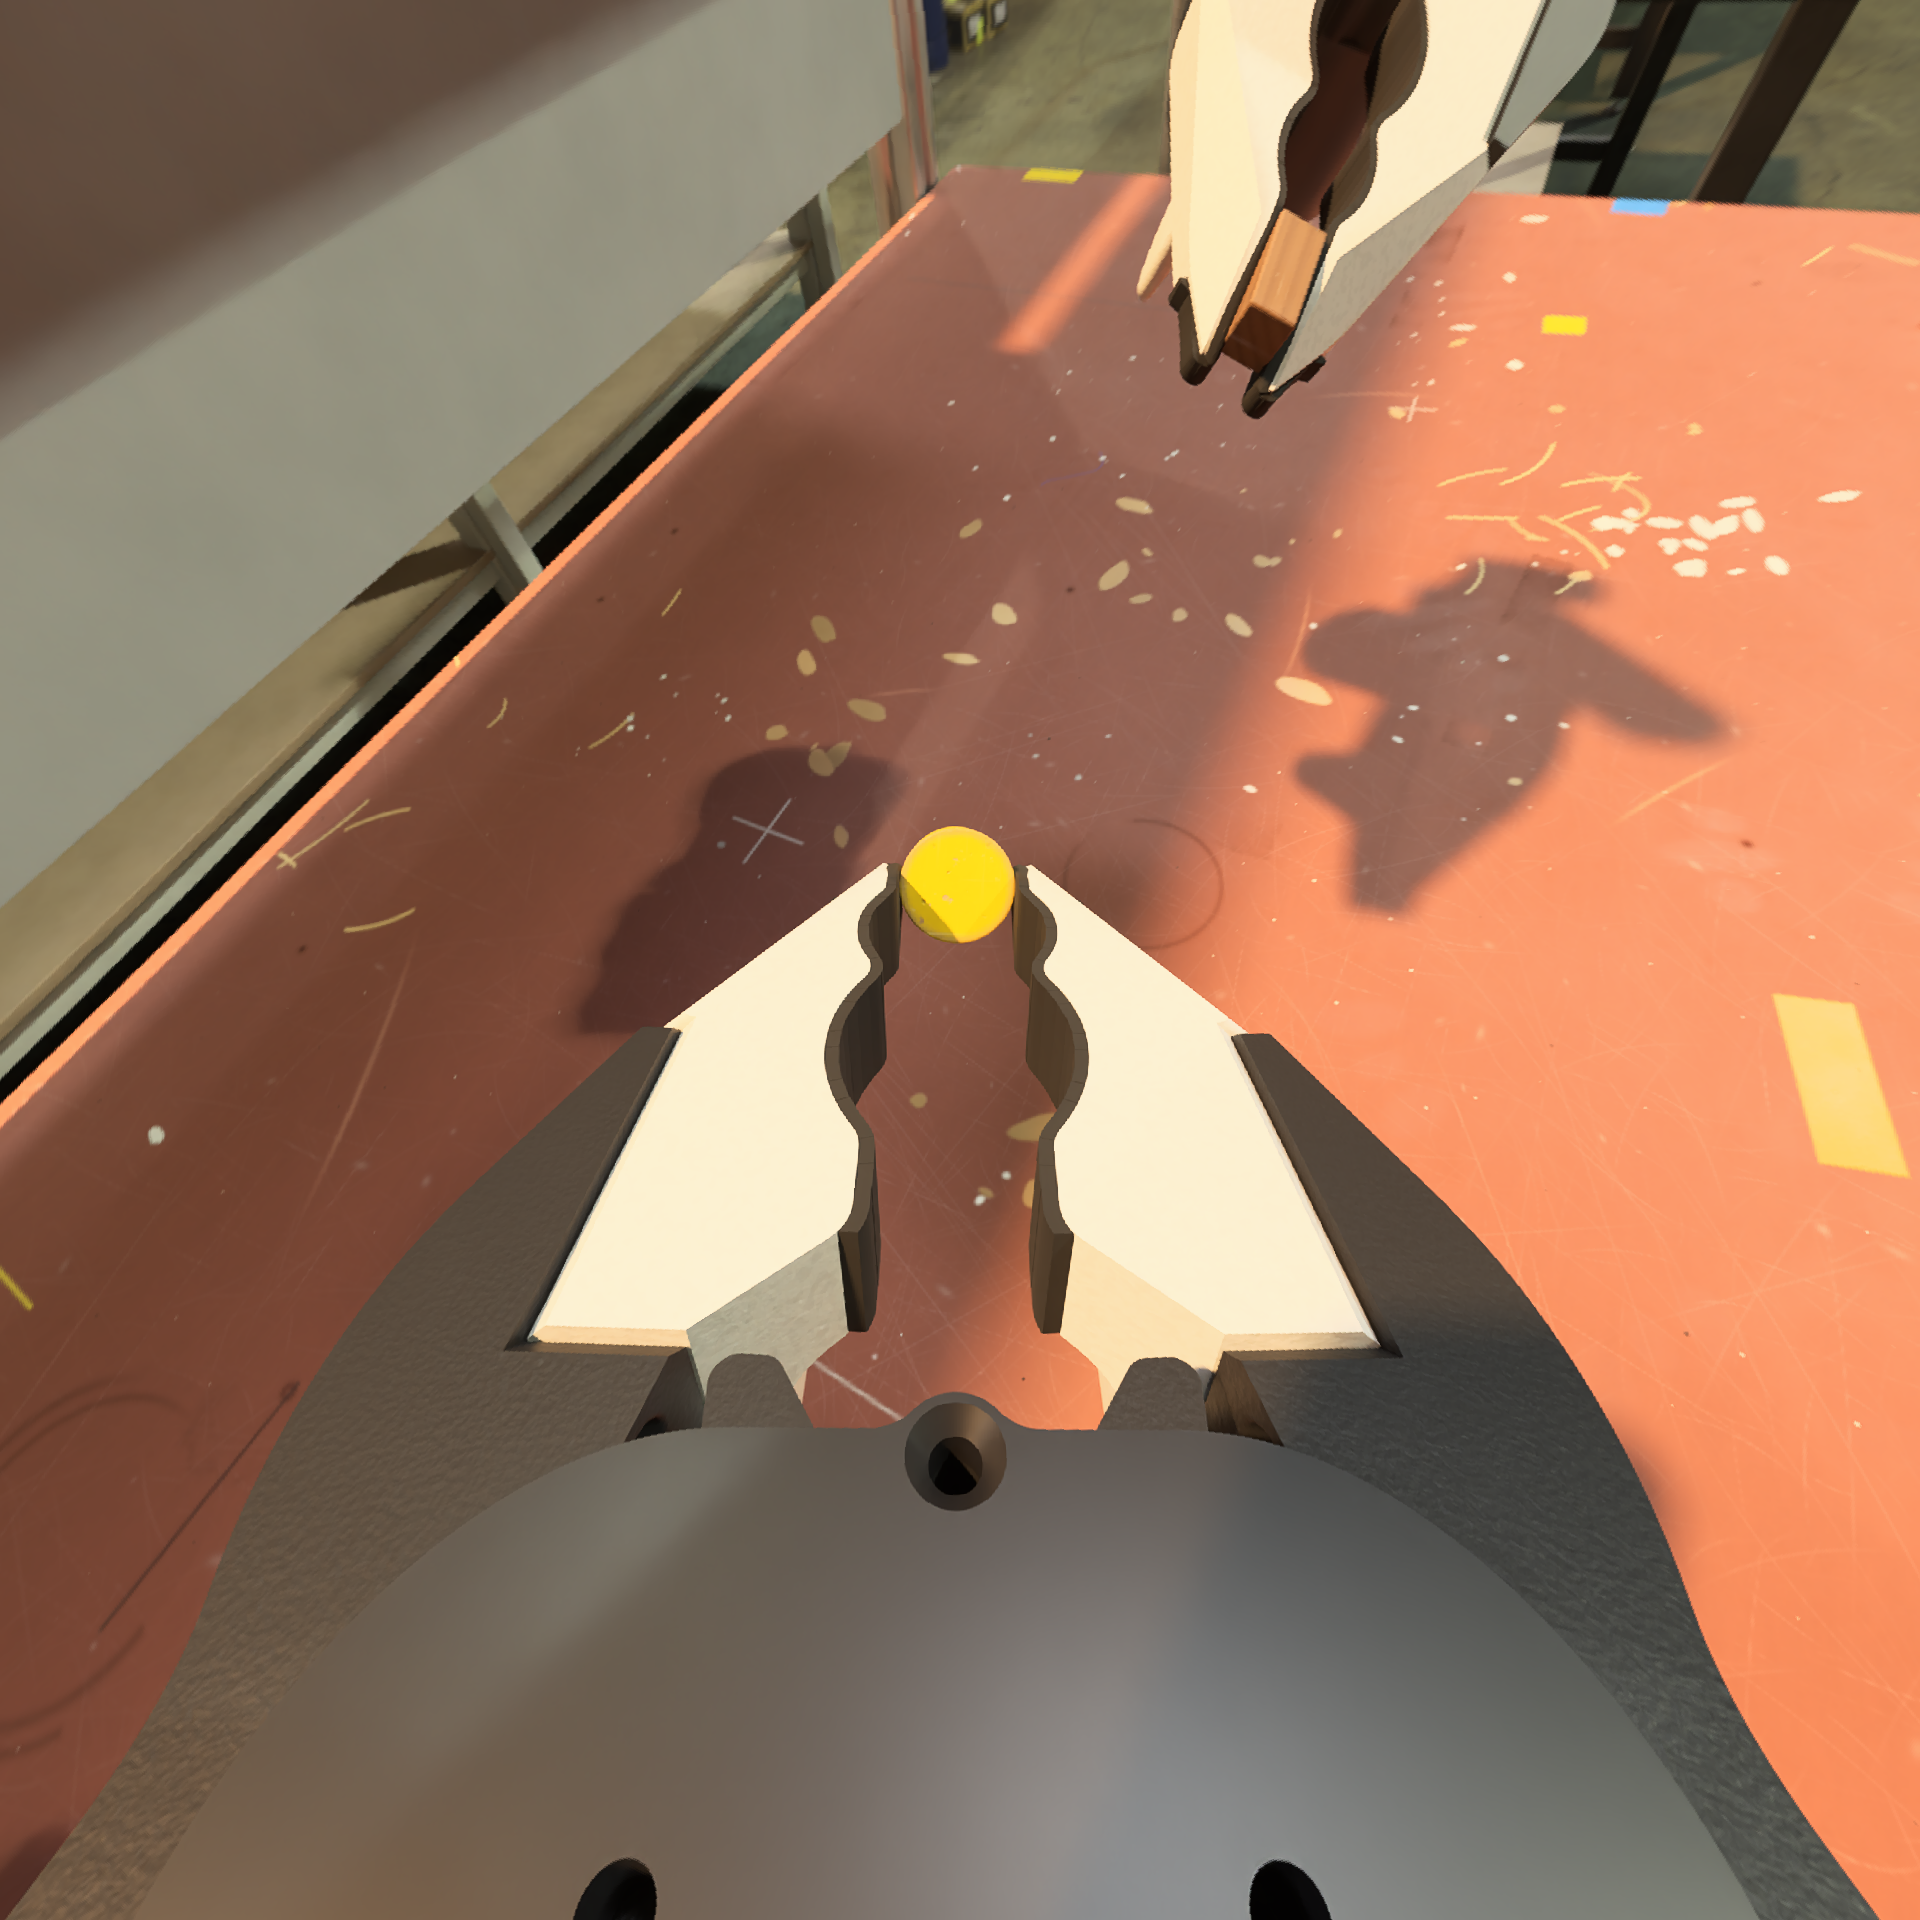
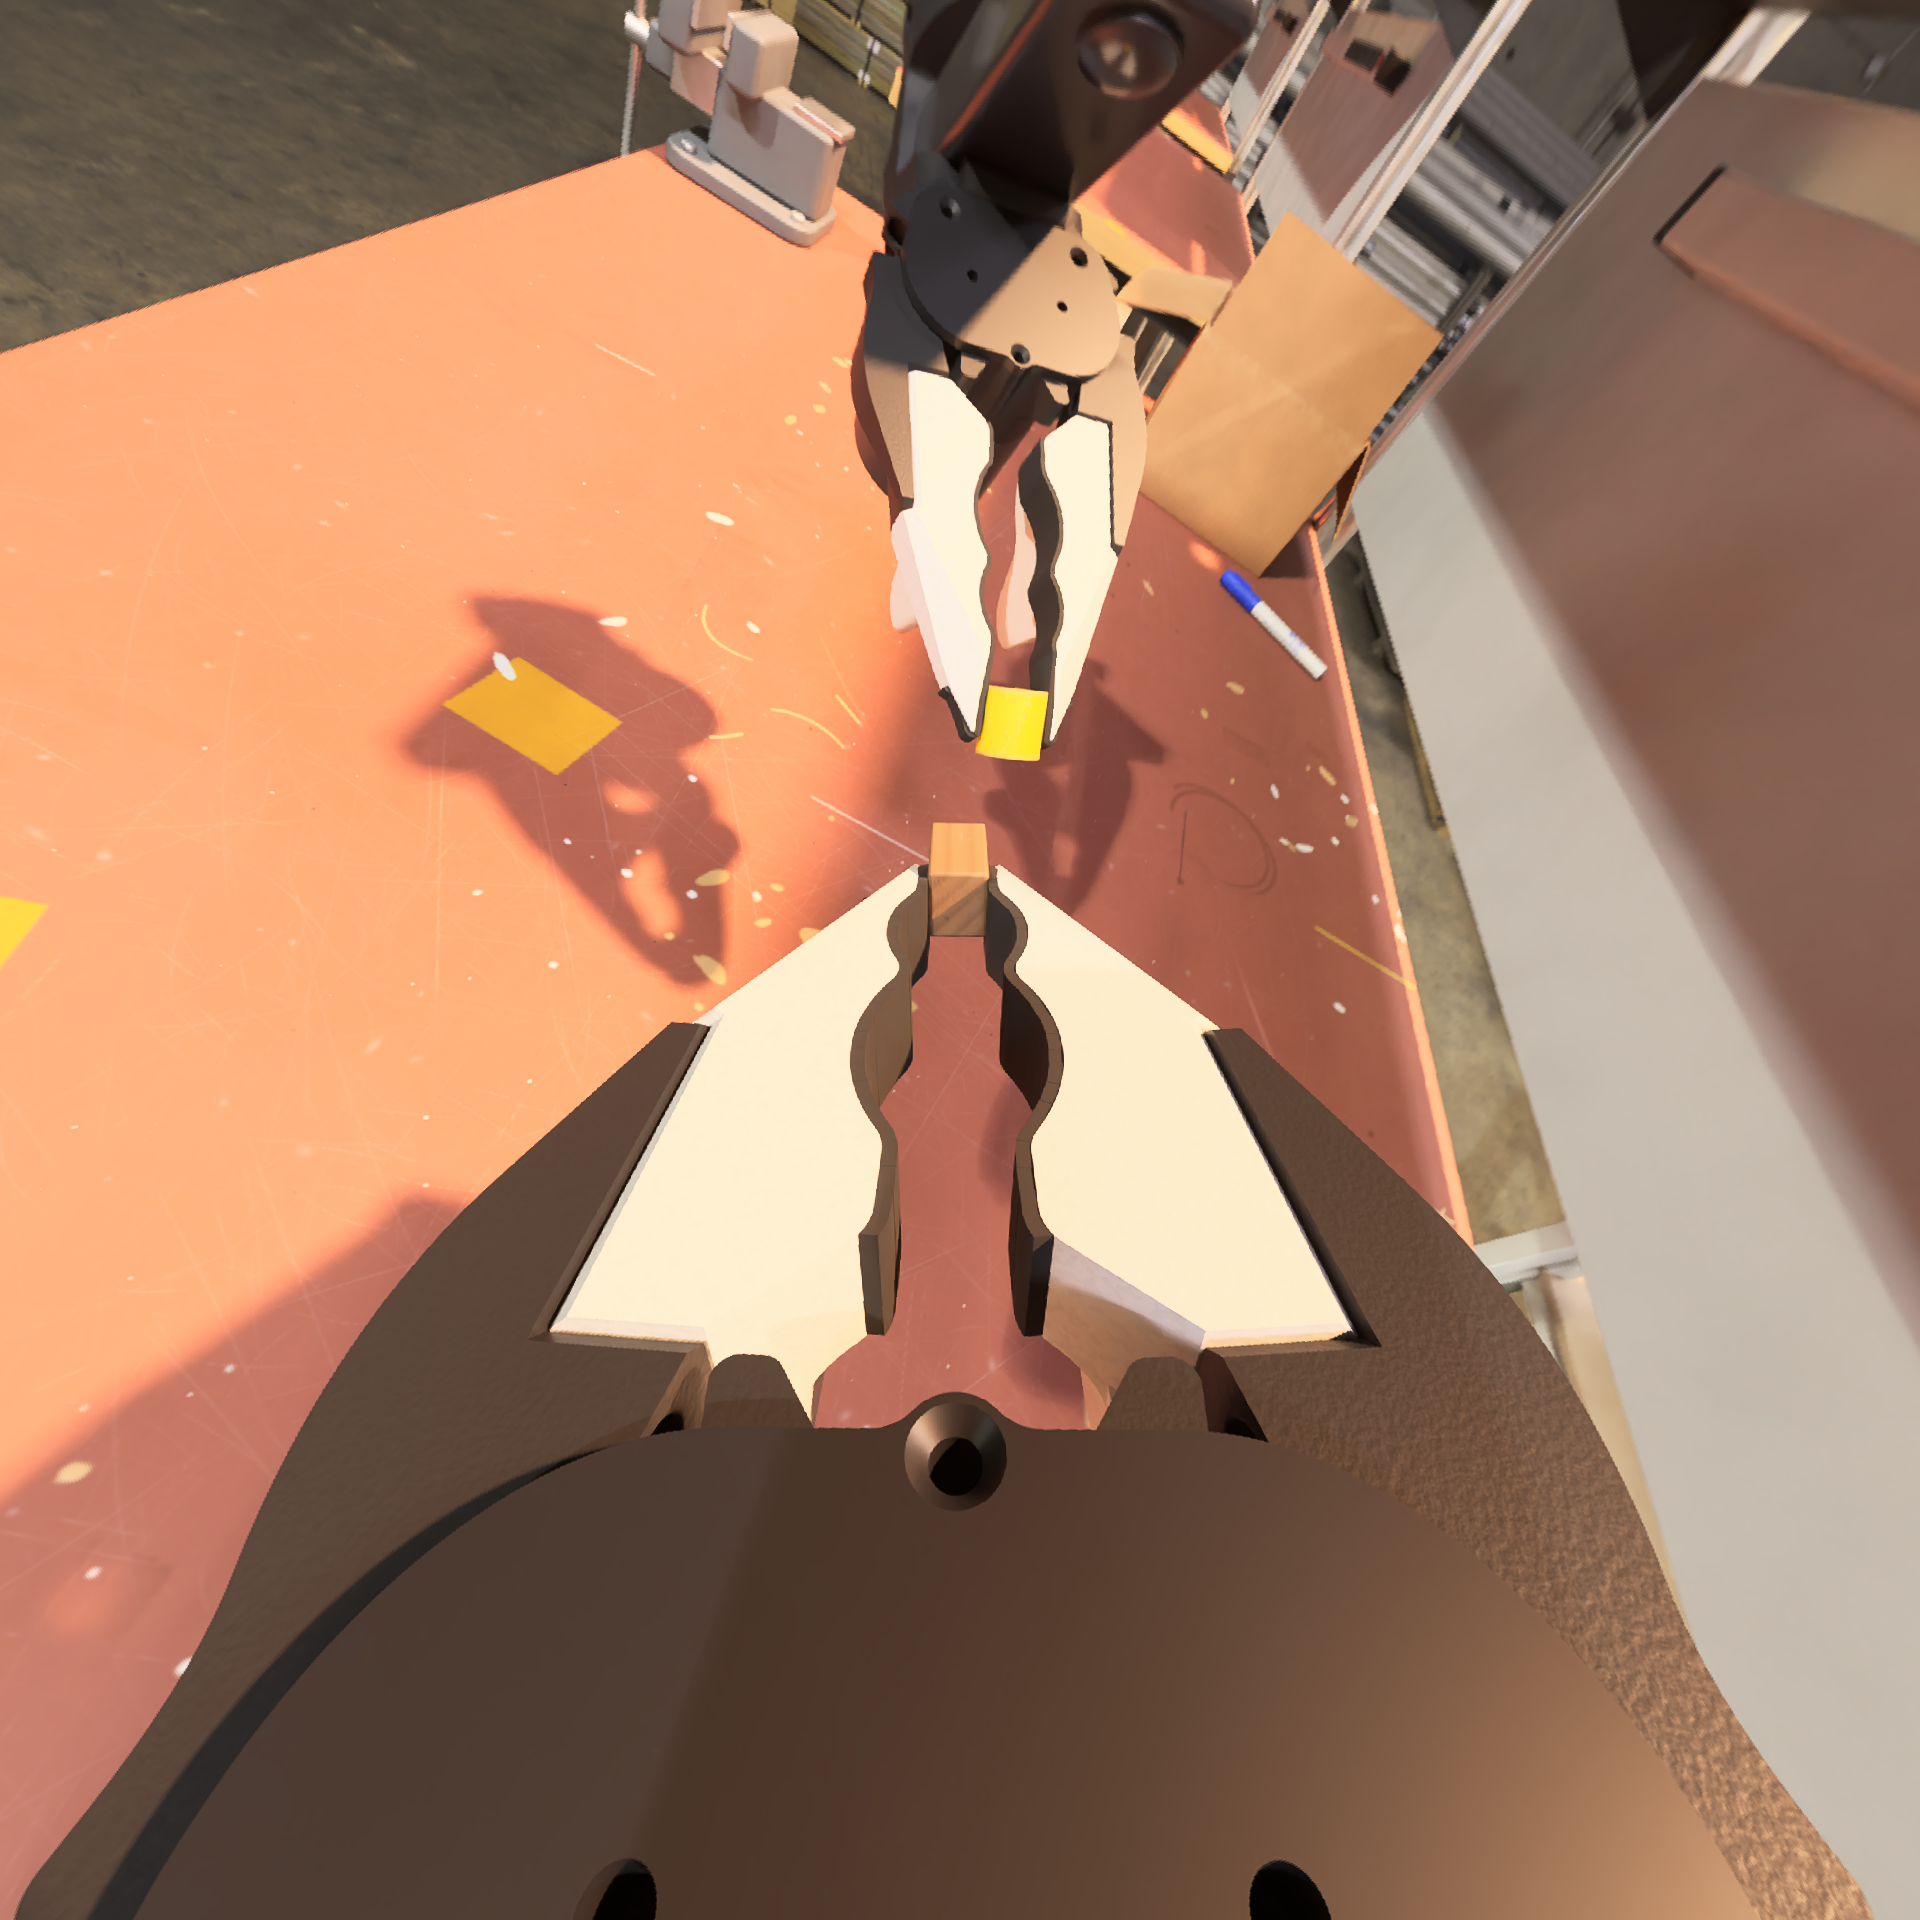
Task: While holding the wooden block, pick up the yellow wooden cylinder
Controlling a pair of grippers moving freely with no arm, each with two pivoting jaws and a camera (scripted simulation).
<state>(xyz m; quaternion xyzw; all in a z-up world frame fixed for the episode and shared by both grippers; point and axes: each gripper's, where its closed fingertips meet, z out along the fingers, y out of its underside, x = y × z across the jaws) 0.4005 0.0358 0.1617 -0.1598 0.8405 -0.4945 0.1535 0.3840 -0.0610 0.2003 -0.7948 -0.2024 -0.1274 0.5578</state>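
Observation:
My left gripper (image 1: 957, 883) is shut on the yellow wooden cylinder (image 1: 957, 885), which sits between the fingertips, end face toward the camera, above the orange table (image 1: 1455, 1039). In the right wrist view the left gripper (image 2: 1010, 727) hangs tips down with the cylinder (image 2: 1010, 724) held clear of the table. My right gripper (image 2: 958, 883) is shut on the small wooden block (image 2: 958, 881) at its fingertips. In the left wrist view the right gripper (image 1: 1252, 358) shows at the top, holding the block (image 1: 1276, 291) above the table.
A blue-capped marker (image 2: 1273, 623) and a brown cardboard sheet (image 2: 1283, 400) lie near the table's right edge. A grey clamp fixture (image 2: 758, 135) stands at the far edge. Yellow tape patches (image 2: 532, 715) mark the table. A grey wall panel (image 1: 312, 364) runs along the left side.

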